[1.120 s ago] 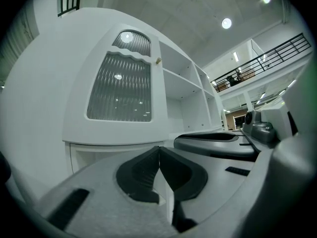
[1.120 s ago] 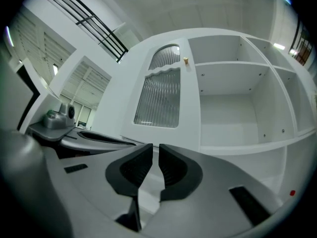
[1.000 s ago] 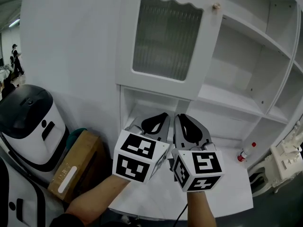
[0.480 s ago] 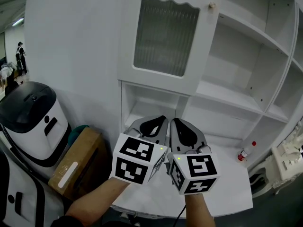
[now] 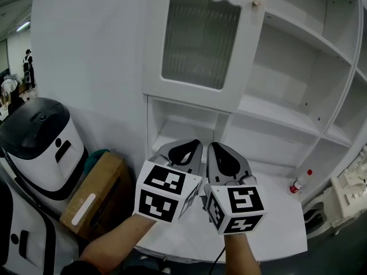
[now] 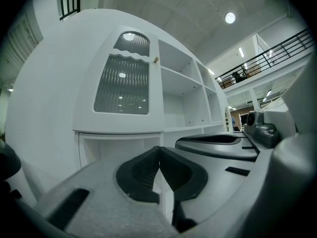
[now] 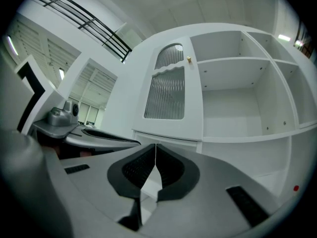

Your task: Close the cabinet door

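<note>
1. Cabinet door [image 5: 200, 42], with ribbed glass and a small knob [image 5: 256, 2] at its upper right corner, hung left of the open shelves [image 5: 275, 110], above and beyond both grippers, as it did a second before
2. Left gripper [image 5: 196, 142] and right gripper [image 5: 211, 145] sat side by side much as earlier, each with jaws together on nothing
3. White counter [image 5: 275, 216] lay below them, with a red-capped bottle [image 5: 297, 184] at its right
4. Cardboard box [image 5: 94, 191] and a black-topped white machine [image 5: 40, 148] stood at the left; a person [image 5: 27, 67] stood far off

Large hall: mezzanine railing [image 6: 277, 51], ceiling lamps [image 6: 230, 18]
</note>
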### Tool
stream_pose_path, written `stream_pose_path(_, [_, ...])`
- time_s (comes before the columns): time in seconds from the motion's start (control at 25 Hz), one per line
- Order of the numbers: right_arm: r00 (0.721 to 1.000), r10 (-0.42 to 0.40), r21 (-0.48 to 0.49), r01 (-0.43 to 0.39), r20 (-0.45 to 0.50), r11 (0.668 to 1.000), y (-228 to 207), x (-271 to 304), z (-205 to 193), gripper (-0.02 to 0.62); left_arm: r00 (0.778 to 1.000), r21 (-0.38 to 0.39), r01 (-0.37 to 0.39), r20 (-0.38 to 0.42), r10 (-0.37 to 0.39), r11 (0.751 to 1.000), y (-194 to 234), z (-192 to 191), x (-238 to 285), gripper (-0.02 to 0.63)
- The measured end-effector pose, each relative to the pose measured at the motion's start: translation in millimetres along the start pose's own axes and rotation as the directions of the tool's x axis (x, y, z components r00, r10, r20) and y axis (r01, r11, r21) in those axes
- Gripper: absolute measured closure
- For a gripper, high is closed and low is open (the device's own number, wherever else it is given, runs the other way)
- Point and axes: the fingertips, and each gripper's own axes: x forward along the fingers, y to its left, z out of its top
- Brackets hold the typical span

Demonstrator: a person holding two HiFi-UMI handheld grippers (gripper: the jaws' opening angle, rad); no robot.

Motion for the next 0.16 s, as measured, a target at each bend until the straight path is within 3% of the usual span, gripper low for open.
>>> stream_pose_path(0.16, [1.000,0.000,0.000,0.000,0.002,1.000,0.2,2.6,-1.4,0.574,1.000,-0.003,0.004,-0.013,-0.004,1.000,1.5,-4.9,1.3,0.594])
